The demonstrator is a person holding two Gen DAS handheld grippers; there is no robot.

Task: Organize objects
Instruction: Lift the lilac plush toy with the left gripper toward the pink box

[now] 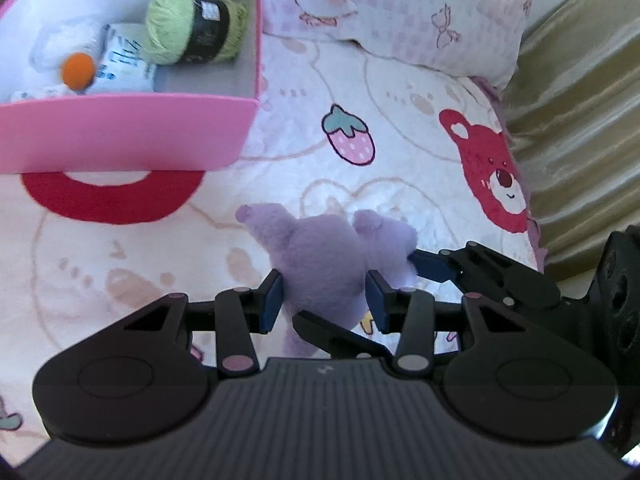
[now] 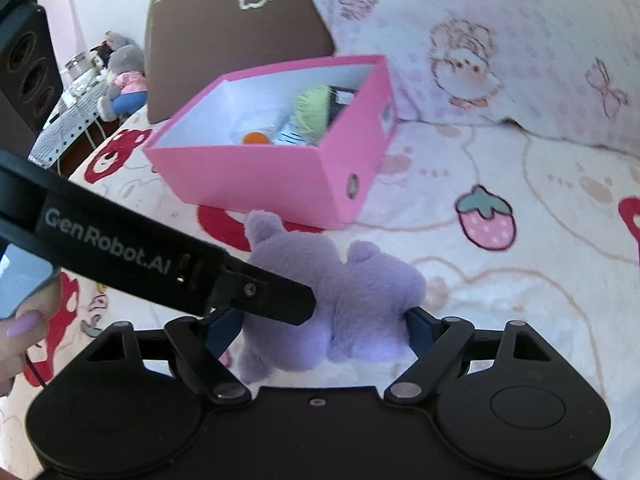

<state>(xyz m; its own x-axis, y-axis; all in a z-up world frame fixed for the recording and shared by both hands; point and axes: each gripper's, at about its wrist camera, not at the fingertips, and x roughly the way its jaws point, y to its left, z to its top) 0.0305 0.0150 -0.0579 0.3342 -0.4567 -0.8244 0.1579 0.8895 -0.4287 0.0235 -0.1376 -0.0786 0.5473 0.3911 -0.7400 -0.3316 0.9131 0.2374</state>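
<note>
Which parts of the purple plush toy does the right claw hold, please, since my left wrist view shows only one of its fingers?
Observer: The right wrist view shows the right claw with one pad on each side of the purple plush toy, both against its fur.
Operator: Thank you. Is anything behind the pink box?
Observer: Yes, a big brown cushion with a white cloud patch stands right behind it.
Operator: Is the person carrying my left claw visible anywhere?
Observer: Only in part: a hand with a lilac-painted nail shows at the left edge of the right wrist view.
</note>
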